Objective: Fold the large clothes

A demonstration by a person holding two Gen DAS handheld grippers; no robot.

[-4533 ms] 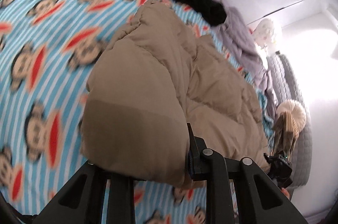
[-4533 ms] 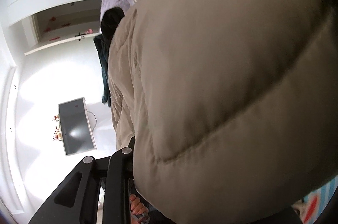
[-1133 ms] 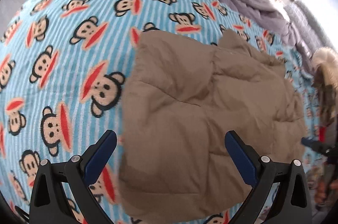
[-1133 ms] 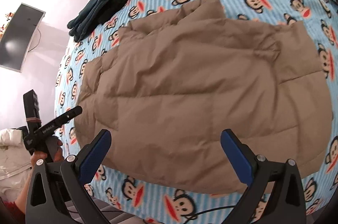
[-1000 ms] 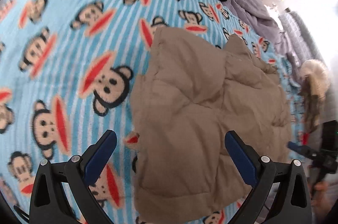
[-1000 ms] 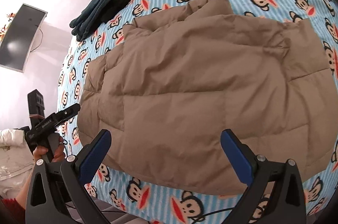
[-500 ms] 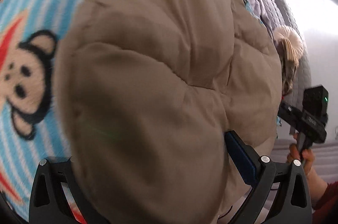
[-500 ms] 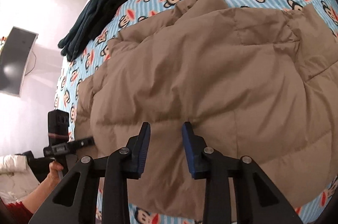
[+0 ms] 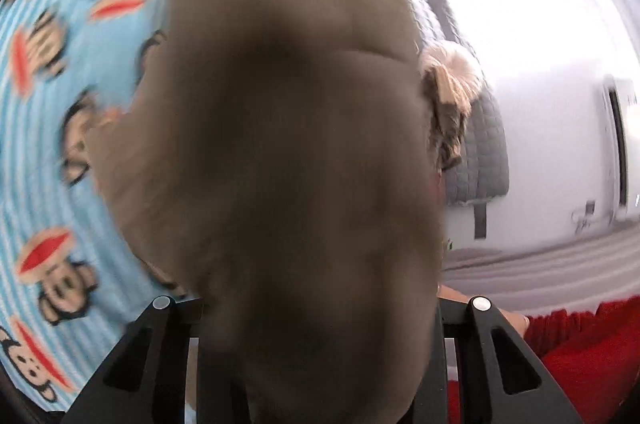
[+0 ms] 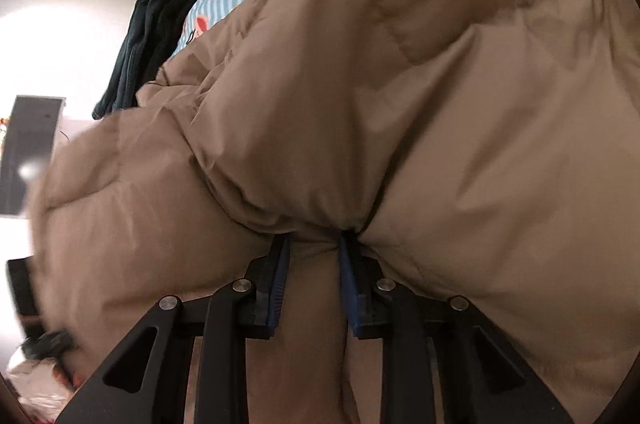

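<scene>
A tan puffer jacket (image 9: pixel 288 104) lies on a blue striped bedspread with monkey faces (image 9: pixel 52 176). In the left wrist view it bulges up, blurred, between the fingers of my left gripper (image 9: pixel 316 308). The jaws are closing on it and it hides the pads. In the right wrist view the jacket (image 10: pixel 420 96) fills most of the picture. My right gripper (image 10: pixel 314 256) pinches a gathered fold of its near edge between blue pads (image 10: pixel 280 280), the jaws still closing. The fabric puckers at the pinch.
Dark folded clothes (image 10: pixel 168 4) lie at the bed's far side. A fur-trimmed hood (image 9: pixel 448 84) and a grey quilted cover (image 9: pixel 476 152) sit beyond the jacket. A person's red sleeve (image 9: pixel 580 356) is at the lower right. A black screen (image 10: pixel 28 152) stands off the bed.
Both grippers stood wide open above the flat jacket; now both are closed on it. The left swung right and raised its edge. The right sank onto the near edge.
</scene>
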